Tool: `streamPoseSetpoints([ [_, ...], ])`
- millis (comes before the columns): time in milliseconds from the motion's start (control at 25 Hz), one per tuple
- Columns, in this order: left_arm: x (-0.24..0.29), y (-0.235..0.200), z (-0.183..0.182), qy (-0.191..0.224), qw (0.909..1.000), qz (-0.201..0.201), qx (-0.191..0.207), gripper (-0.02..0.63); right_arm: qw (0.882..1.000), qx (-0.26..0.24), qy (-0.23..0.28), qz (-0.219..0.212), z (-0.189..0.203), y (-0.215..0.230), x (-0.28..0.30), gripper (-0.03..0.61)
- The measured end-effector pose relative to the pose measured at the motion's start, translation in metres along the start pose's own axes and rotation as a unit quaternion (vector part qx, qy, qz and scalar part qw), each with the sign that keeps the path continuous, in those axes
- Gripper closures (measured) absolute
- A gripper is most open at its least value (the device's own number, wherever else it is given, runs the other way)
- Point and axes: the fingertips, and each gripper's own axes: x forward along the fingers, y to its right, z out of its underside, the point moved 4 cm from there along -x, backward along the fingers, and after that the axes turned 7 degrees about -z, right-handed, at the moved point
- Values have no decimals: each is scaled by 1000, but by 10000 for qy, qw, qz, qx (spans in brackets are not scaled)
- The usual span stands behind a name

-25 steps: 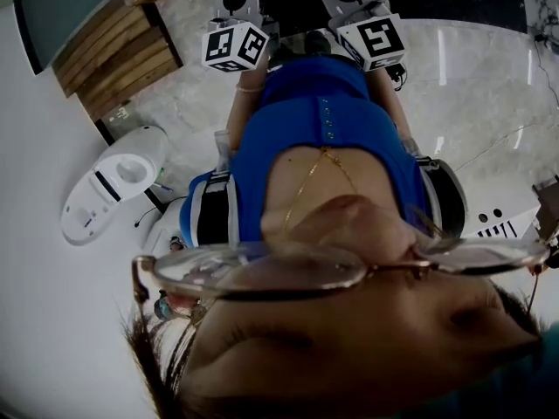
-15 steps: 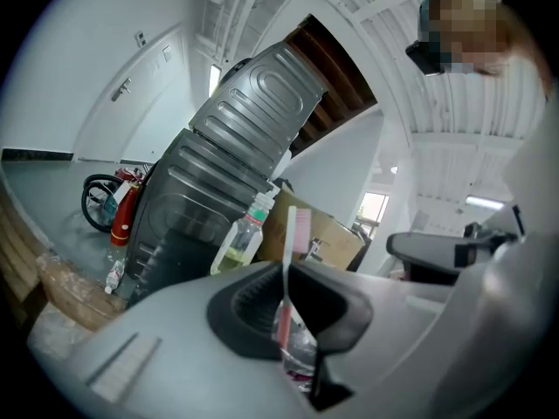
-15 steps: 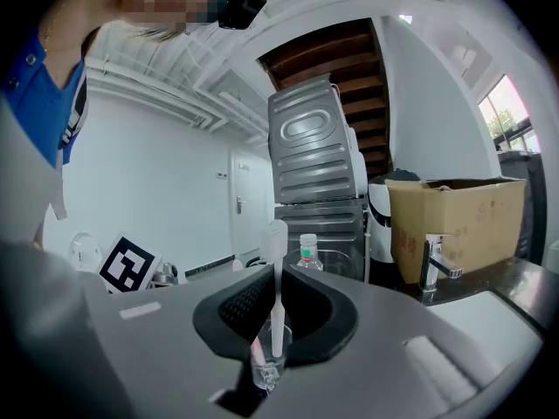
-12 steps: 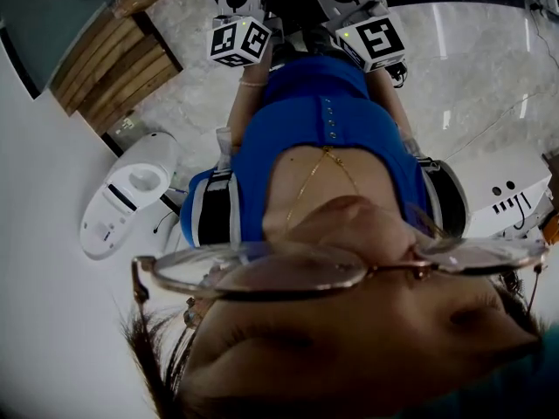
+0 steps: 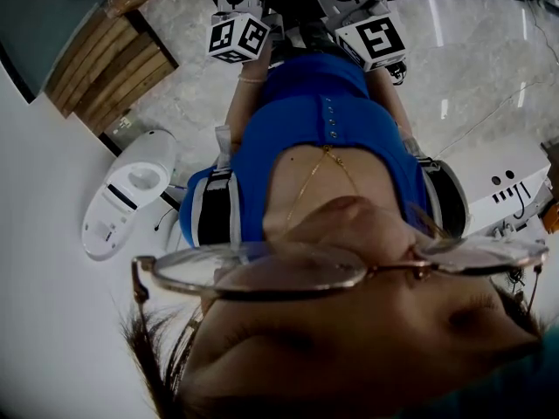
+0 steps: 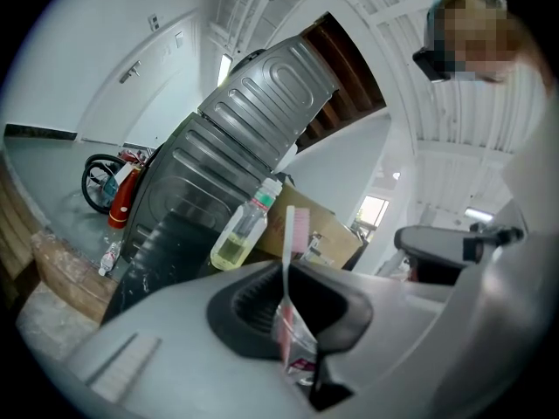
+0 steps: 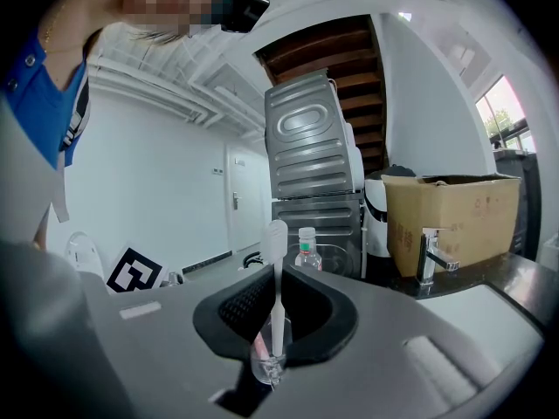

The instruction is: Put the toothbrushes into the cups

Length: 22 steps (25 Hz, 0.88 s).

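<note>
My left gripper [image 6: 297, 347]: jaws pinched on pink brush [image 6: 289, 260] | right gripper [image 7: 271, 356]: jaws pinched on white brush [image 7: 276, 278] | I'd keep both upright; cups unseen.

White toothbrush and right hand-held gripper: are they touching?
Touching. The right gripper view shows the right hand-held gripper closed on the white toothbrush, jaws pressing its handle with no gap.

At the right gripper view's right edge, a dark counter [image 7: 491, 272] bears a cardboard box [image 7: 450, 221] and a chrome tap [image 7: 431, 253].
</note>
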Motion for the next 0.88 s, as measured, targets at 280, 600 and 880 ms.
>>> streamPoseSetpoints([
  [280,-1,-4,3,63,10000,-41,37,591,10000,-14,19,-25,2,-1,0,557],
  [600,-3,-5,7,9,10000,3,29,567,10000,-2,44,-49,3,0,-3,557],
  [880,-2,-5,11,-76,10000,-12,53,499,9999,-10,102,-129,2,-1,0,557],
])
